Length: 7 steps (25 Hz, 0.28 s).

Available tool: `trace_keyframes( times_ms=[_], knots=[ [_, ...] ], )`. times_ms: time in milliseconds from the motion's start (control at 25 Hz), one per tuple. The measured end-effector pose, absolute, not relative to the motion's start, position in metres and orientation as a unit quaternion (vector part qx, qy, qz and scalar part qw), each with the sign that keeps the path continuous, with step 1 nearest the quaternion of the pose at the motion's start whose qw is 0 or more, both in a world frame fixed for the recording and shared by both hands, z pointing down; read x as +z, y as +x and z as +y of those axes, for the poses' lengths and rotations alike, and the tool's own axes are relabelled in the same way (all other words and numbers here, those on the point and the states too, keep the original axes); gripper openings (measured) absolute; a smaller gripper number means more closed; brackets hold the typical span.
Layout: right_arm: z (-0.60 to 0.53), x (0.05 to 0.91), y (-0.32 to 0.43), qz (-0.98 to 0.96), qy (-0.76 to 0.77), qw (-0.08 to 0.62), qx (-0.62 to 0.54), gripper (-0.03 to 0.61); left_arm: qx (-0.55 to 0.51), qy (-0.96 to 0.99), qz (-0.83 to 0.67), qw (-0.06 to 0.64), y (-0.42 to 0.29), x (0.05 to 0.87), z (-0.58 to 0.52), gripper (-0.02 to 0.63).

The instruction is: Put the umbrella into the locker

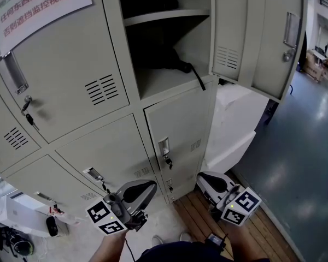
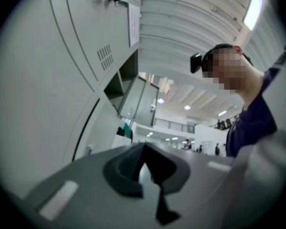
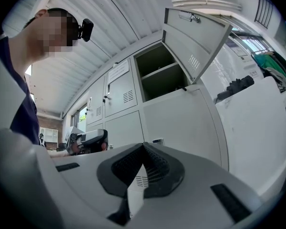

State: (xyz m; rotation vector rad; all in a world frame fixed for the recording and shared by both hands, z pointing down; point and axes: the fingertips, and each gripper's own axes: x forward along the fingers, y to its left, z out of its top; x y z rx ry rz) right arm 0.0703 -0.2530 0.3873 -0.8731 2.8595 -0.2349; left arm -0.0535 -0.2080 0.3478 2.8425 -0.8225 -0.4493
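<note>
The black umbrella lies on the lower shelf of the open locker, and its strap hangs over the front edge. The locker door is swung open to the right. Both grippers are held low in front of the lockers, well below that compartment. My left gripper is shut with nothing in it, its pads meeting at the tip. My right gripper is shut and empty too. In the right gripper view the open locker shows high up, with the left gripper at the left.
The other locker doors are closed, with keys hanging in some locks. A paper notice is stuck on the upper left door. A white panel leans beside the lockers. Wooden flooring meets a grey floor on the right.
</note>
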Motion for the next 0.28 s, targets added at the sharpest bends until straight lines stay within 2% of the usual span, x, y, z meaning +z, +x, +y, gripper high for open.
trace_keyframes(
  times_ms=[280],
  knots=[
    [-0.2568,0.3890,0.0642,0.952,-0.290,0.065,-0.081,0.006,-0.154,0.945,-0.276,0.078,-0.0615,0.3486,-0.2110,0.000]
  ],
)
